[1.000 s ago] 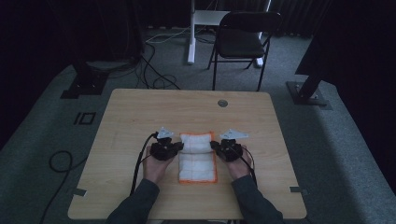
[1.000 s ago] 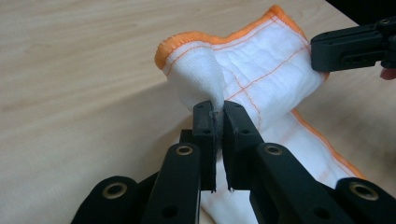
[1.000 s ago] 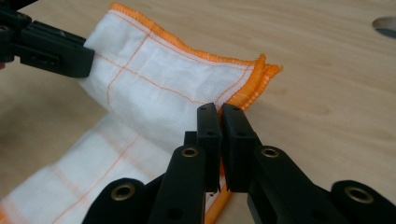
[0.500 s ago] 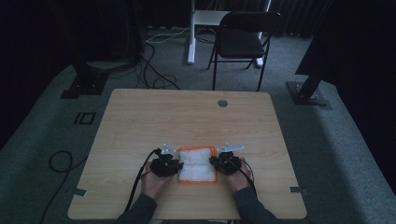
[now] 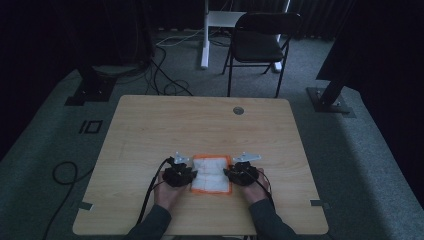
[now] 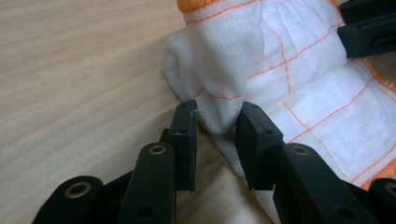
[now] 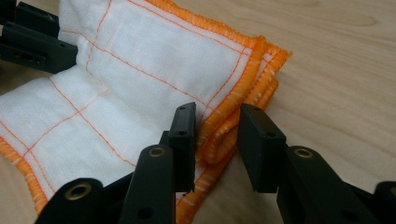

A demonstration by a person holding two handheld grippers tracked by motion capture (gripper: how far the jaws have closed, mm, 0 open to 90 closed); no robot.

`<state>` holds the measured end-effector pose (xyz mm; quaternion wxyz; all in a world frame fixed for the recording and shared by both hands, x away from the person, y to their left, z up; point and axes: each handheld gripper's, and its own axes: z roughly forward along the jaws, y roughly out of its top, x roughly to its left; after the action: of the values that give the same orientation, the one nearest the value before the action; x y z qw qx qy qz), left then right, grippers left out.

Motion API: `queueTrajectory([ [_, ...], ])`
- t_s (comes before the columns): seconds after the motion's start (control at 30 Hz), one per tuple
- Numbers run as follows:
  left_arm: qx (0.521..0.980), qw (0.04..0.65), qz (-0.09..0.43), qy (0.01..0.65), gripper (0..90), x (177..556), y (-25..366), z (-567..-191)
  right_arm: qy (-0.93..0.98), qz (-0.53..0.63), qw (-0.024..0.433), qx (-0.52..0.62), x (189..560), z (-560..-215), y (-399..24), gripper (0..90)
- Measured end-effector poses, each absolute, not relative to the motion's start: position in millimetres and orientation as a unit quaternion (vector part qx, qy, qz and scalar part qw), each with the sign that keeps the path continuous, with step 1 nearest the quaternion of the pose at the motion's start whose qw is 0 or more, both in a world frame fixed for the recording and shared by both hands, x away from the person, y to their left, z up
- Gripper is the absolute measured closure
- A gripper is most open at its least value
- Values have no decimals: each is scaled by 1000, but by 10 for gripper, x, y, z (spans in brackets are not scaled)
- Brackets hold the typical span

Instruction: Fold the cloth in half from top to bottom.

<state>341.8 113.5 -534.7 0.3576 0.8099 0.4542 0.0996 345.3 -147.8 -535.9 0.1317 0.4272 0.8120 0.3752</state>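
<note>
We see the folded white cloth with orange edging (image 5: 212, 173) lying low and centre on the worktop (image 5: 150, 130). Our left claw (image 6: 215, 122) and right claw (image 7: 217, 125) have just been opening; both now stand apart around its folds.

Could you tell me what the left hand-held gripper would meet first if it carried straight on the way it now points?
Most likely the folded white cloth: a bunched fold of it already sits between the left hand-held gripper's parted jaws, which have just been opening. The other gripper's black jaw lies beyond it.
</note>
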Motion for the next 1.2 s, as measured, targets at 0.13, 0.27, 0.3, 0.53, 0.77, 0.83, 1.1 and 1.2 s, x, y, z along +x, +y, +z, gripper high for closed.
queueTrajectory([
  [0.13, 807, 350, 98, 465, 614, 3486, 1138, -5317, 812, 372, 131, 431, 3523, -5344, -1482, 652],
  [0.27, 801, 369, 97, 461, 575, 3472, 1205, -5235, 808, 379, 126, 432, 3530, -5290, -1520, 590],
  [0.3, 801, 371, 97, 460, 566, 3470, 1210, -5217, 806, 384, 128, 432, 3530, -5268, -1531, 583],
  [0.53, 797, 391, 106, 448, 554, 3497, 1197, -5050, 794, 400, 138, 437, 3616, -5155, -1536, 576],
  [0.77, 785, 411, 104, 451, 540, 3659, 1185, -4978, 781, 410, 129, 453, 3825, -5102, -1508, 561],
  [0.83, 779, 420, 99, 455, 537, 3700, 1176, -4973, 777, 412, 122, 459, 3887, -5109, -1500, 553],
  [1.1, 773, 429, 87, 460, 511, 3827, 1125, -5017, 766, 415, 81, 485, 4022, -5186, -1492, 540],
  [1.2, 773, 426, 72, 464, 511, 3870, 1120, -5059, 765, 412, 72, 490, 4034, -5212, -1501, 546],
])
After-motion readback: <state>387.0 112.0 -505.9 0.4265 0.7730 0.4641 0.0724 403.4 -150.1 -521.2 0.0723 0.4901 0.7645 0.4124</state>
